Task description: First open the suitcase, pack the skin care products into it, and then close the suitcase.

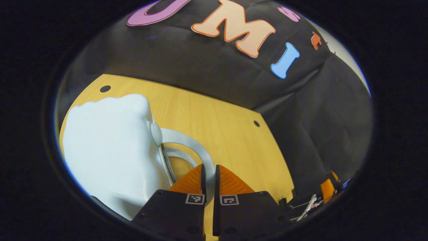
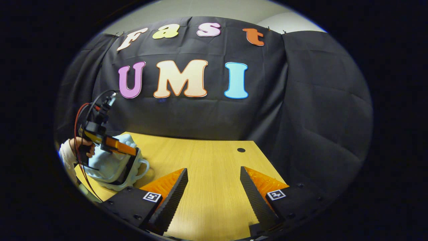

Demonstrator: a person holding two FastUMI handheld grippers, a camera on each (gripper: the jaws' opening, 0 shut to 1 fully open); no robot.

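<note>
While the left gripper [image 1: 209, 175] is pinched on the handle [image 1: 197, 147] of the white suitcase [image 1: 110, 150] at the table's [image 2: 207, 167] left end, the right gripper [image 2: 213, 187], spread wide and empty, is best kept clear and the handle drawn steadily.

Setting: a staged recording booth, not a home. Black cloth [image 2: 301, 110] drapes the back and side as walls. A plain light-wood table [image 2: 207, 174] with round drilled holes [image 2: 241, 150] stands against it. A pale room wall [image 2: 214, 8] shows above the cloth.
</note>
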